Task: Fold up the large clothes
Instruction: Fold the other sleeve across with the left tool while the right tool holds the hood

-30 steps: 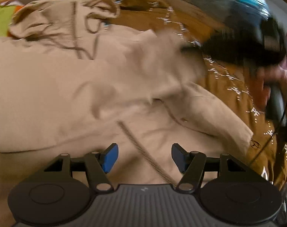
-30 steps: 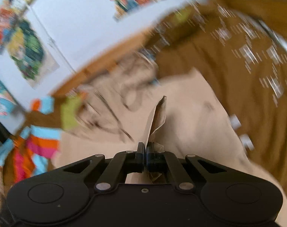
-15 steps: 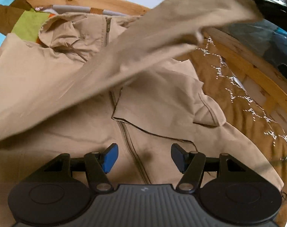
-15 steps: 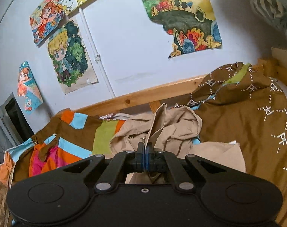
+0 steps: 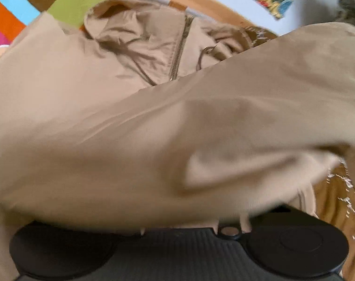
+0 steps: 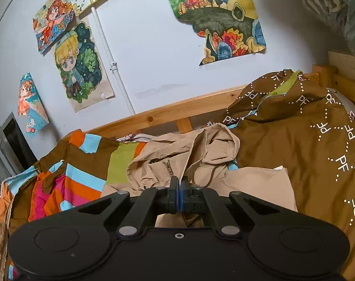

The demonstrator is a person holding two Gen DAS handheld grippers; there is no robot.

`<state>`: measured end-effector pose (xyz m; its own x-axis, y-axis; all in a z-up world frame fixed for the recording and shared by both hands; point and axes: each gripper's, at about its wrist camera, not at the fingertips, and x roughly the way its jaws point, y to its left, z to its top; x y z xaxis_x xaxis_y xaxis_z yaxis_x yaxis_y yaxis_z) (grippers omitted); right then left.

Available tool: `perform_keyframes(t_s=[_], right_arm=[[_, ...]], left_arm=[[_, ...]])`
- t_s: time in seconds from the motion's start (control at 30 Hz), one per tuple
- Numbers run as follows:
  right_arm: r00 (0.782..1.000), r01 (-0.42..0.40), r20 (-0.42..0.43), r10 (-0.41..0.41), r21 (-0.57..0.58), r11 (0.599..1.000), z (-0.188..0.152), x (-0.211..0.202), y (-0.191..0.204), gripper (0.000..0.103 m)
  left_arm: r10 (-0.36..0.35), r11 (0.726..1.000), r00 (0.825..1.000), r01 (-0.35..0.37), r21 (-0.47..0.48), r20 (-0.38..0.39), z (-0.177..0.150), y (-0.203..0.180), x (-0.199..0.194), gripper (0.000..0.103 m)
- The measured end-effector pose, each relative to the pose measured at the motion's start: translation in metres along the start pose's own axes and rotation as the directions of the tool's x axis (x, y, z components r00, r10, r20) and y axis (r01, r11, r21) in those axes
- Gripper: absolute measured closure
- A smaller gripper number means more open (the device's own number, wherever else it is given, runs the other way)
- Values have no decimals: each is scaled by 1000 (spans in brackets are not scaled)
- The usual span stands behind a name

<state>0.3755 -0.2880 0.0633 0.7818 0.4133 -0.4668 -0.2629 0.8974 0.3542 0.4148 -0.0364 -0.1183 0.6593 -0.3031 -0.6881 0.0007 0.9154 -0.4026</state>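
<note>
I see the beige jacket [image 5: 88, 98], thin crumpled cloth with a metal zipper, spread on the brown patterned bedspread [image 6: 306, 145]. My right gripper [image 6: 179, 193] is clenched on its sleeve [image 5: 247, 121]. That sleeve drapes over my left gripper's [image 5: 177, 253] fingers; I cannot tell its state.

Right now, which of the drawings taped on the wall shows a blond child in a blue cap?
The tall paper drawing left of the white wall pipe, lowest of that cluster. The red-haired figure hangs above it; the landscape picture hangs right of the pipe.
</note>
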Motion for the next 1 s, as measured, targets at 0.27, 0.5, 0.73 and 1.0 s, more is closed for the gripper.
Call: perform_keyframes(t_s=[0.27, 0.5, 0.73, 1.0], right_arm=[[1000, 10, 8, -11, 31, 999, 0, 2, -5, 103], [1000, 26, 13, -26, 3, 1000, 4, 4, 4, 103], [998, 55, -2, -55, 77, 996, -11, -11, -2, 103], [993, 103, -65, -95, 129, 986, -50, -24, -5, 103]], left_arm=[[-3, 1000, 998, 2, 13, 67, 2, -7, -23, 103], [-24, 999, 1000, 25, 26, -13, -13, 14, -74, 103], [4, 999, 985, 4, 46, -174, -4, 75, -111, 103], [43, 997, 967, -26, 71, -250, 6, 125, -130, 103]])
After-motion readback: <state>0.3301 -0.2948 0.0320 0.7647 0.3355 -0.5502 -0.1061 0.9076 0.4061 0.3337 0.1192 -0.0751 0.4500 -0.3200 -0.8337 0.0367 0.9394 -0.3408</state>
